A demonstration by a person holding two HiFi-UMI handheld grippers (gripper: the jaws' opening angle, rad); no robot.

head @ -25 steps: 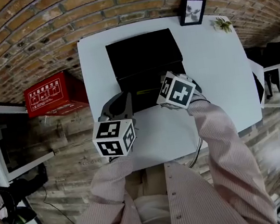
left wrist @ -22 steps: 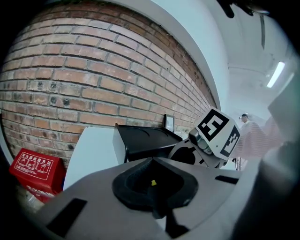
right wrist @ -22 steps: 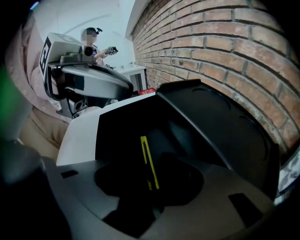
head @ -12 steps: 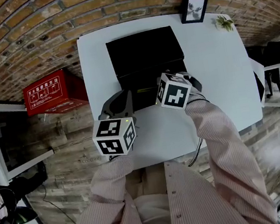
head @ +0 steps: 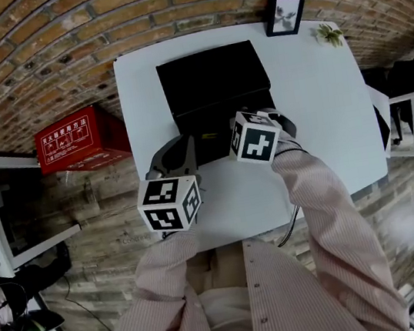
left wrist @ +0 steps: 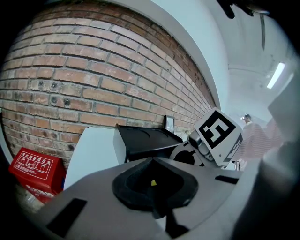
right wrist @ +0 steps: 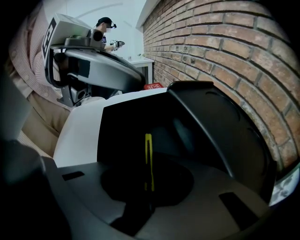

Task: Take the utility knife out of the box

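From the head view, a white table (head: 314, 105) stands against a brick wall (head: 43, 62), and a black box (head: 213, 82) sits open on it with its lid tilted back. A picture frame (head: 285, 14) and a small plant (head: 329, 35) stand at the table's far right corner, and a red case (head: 70, 139) lies on the floor to the left. The left gripper (head: 184, 142) rests at the box's near left corner. The right gripper (head: 227, 133) reaches down into the box from the near side. A sliver of yellow beside its tips is the utility knife (head: 207, 133), still inside the box.

In the left gripper view, the jaws meet with nothing between them. Beyond them are the box, the marker cube (left wrist: 218, 136) of the right gripper and the red case.

In the right gripper view, the jaws point into the dark inside of the box and have just been closing. The utility knife shows as a thin yellow strip running lengthwise between the pads. The box interior is very dark, but the pads seem to press on the knife's sides. The lid (right wrist: 220, 136) curves up on the right, close to the brick wall.
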